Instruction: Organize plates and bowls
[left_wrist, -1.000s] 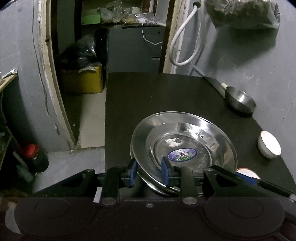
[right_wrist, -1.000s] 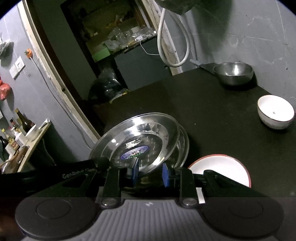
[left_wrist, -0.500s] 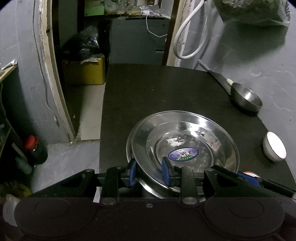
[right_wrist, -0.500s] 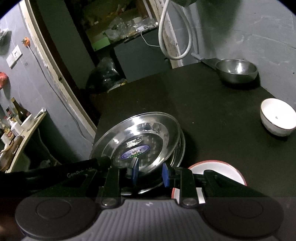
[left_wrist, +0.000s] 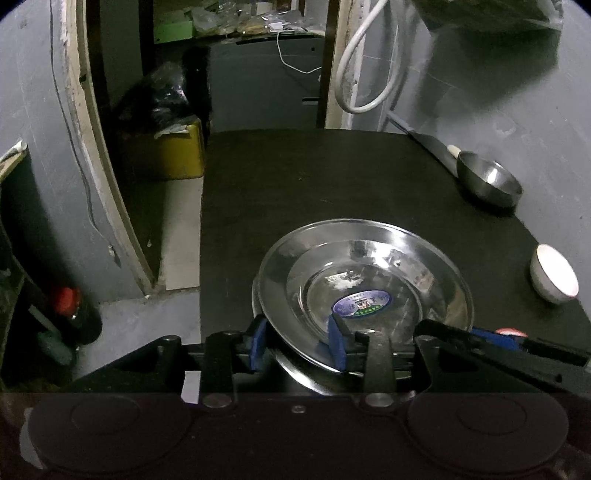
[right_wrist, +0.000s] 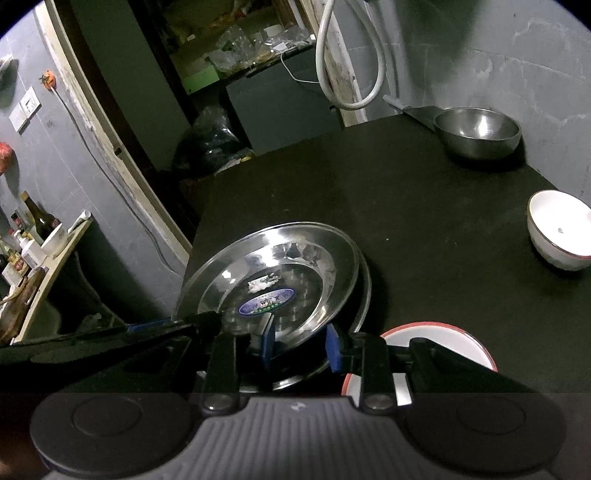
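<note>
Grey plastered walls close in a black desk (left_wrist: 332, 184), with an open doorway beyond its far edge.

Your left gripper (left_wrist: 299, 341) and right gripper (right_wrist: 299, 345) both have their blue jaws a moderate way apart with the near rim of the top steel plate (left_wrist: 369, 280) between them; whether the pads actually press the rim, you cannot tell. In the right wrist view the plate (right_wrist: 273, 280) is tilted, near edge raised, far edge down on a second steel plate (right_wrist: 364, 295) lying under it at the desk's near left. The blue oval sticker (left_wrist: 361, 302) has its long axis running left to right.

Count:
- steel plates, 2
- steel bowl (right_wrist: 478, 131), 1, at the far right by the wall
- white bowl (right_wrist: 559, 229), 1, at the right edge
- white plate with a red rim (right_wrist: 443, 338), 1, just right of the steel stack, partly hidden by your right gripper

A white hose (right_wrist: 351, 55) loops on the wall above the far edge.
</note>
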